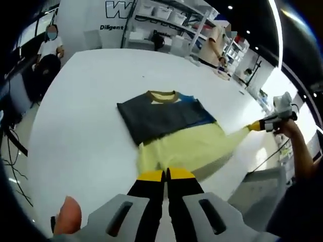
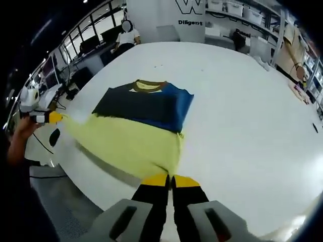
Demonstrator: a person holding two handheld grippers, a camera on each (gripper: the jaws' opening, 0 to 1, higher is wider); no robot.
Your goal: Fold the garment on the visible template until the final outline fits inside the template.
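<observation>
The left gripper's [image 1: 165,175] yellow-tipped black jaws are pressed together on the hem of the pale yellow, navy and blue cloth garment [image 1: 174,128]. The right gripper [image 2: 170,180] is clamped on the hem's other corner — each shows in the other's view, pulling the cloth taut. The garment lies on the large white table [image 1: 96,101], its brown collar [image 1: 162,96] farthest away and its yellow half stretched over the near edge. Shelves [image 1: 166,17] stand beyond — a seated person [image 2: 126,35] too.

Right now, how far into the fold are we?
Early on. The shirt lies flat, collar away from the person, on the white table. In hand: the left gripper and the right gripper each pinch a corner of the yellow hem, stretched taut. Left: every fold; no template outline is discernible.
</observation>
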